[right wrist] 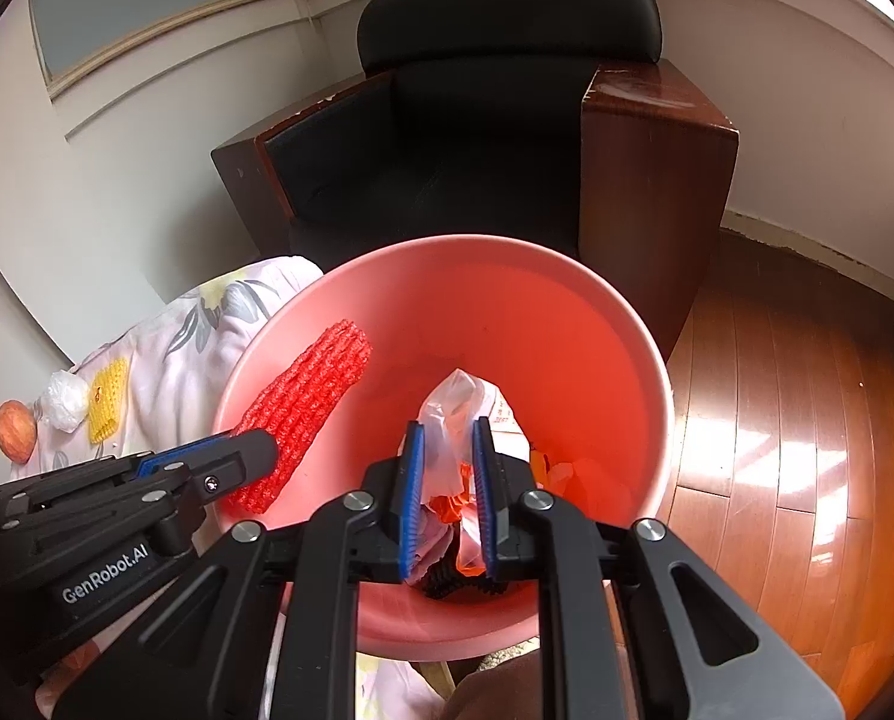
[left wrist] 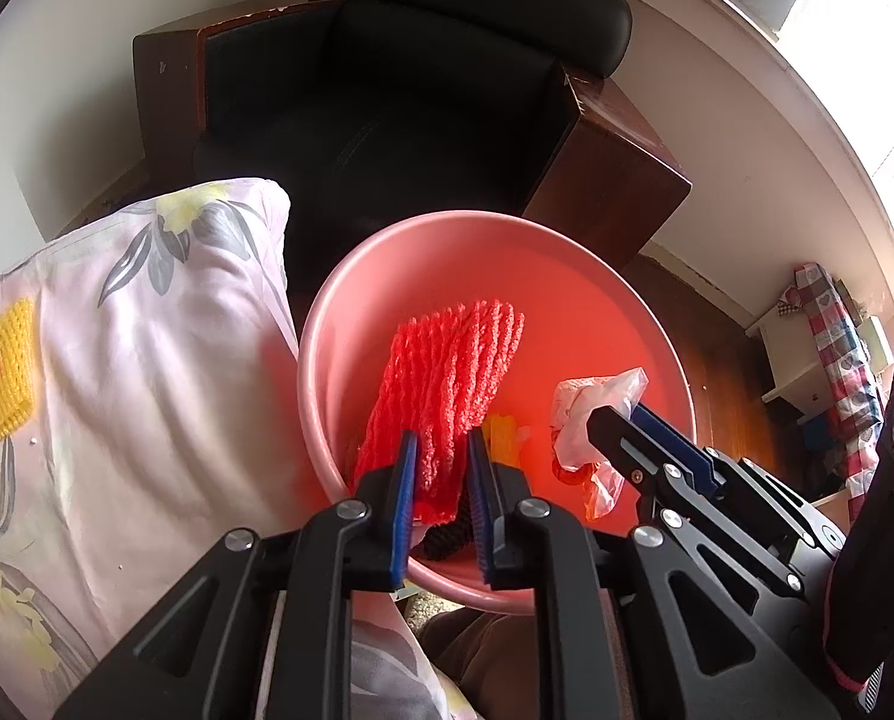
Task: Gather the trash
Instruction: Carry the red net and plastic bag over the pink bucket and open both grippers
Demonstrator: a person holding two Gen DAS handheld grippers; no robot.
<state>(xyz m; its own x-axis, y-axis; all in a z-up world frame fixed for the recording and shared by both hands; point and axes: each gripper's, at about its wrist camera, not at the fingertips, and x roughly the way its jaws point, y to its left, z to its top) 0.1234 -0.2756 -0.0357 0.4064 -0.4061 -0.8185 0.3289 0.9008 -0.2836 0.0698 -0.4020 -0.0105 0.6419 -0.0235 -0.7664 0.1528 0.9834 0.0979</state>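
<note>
1. Pink plastic fills both wrist views: the bin [right wrist: 567, 324] stands on the wooden floor [right wrist: 807, 420], just beside the bed's floral cover [left wrist: 147, 360] and in front of a dark armchair [right wrist: 477, 138].
2. I have both grippers over the bin mouth, so I judge the step in hand to be the drop: two pieces of trash are above the bin and neither is released yet.
3. My left gripper [left wrist: 441, 468] has the red foam net [left wrist: 447, 384] between its blue pads [left wrist: 408, 480]. The jaws stand narrow and slightly parted; the net hangs between them, and I cannot tell whether the pads press on it at all.
4. My right gripper [right wrist: 447, 468] is nearly closed on a crumpled clear plastic bag [right wrist: 453, 414] with orange print, pinched at its middle, low over the right part of the bin.
5. Down in the bin I see some orange and yellow scraps and something black near the bottom; I cannot tell what they are.
6. Next, I judge, both jaws need to part fully so net and bag fall clear of the pads. The net is long and leans toward the bin's left rim, so it could snag or tip out.
7. More trash remains on the bed, left of the bin: a yellow foam net [right wrist: 106, 399] and a small white plastic wad [right wrist: 63, 401] beside an apple [right wrist: 14, 429].
</note>
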